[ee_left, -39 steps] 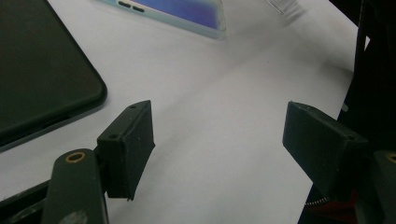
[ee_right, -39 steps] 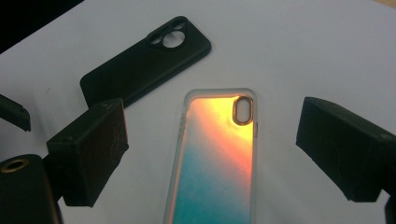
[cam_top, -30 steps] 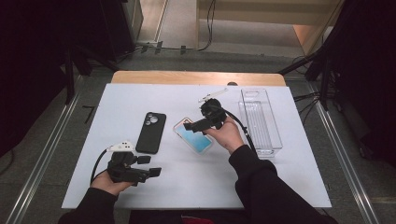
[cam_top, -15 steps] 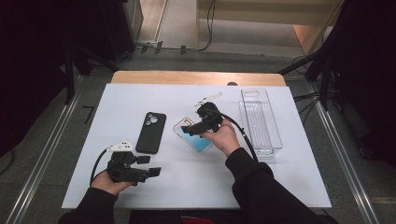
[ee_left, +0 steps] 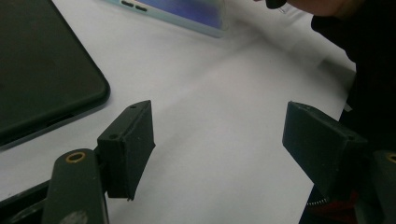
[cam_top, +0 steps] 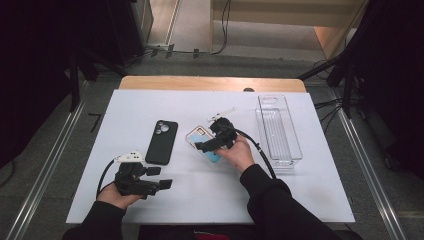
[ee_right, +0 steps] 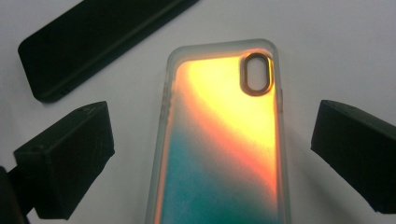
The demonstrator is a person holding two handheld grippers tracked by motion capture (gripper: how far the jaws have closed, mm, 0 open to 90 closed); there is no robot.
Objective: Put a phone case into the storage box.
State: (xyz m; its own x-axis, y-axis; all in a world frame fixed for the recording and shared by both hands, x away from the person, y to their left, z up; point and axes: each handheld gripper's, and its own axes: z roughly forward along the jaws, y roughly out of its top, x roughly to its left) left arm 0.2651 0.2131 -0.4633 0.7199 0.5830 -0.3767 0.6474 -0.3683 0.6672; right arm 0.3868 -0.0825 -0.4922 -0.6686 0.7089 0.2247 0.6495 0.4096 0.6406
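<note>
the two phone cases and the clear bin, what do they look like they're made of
Colourful case: likely soft translucent plastic or silicone, with a frosted milky rim and an orange-to-teal glossy back.

Black case: probably matte rubbery plastic; it shows no glare and has rounded corners.

Clear bin: hard transparent plastic, perhaps acrylic, with the table visible through it and bright edges.

The right claw stands open around the colourful case.

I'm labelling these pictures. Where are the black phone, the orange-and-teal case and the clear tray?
Black phone [cam_top: 161,142], high view, middle of its back.
Orange-and-teal case [ee_right: 224,140], right gripper view, centre of its back panel.
Clear tray [cam_top: 295,145], high view, right-hand wall.
</note>
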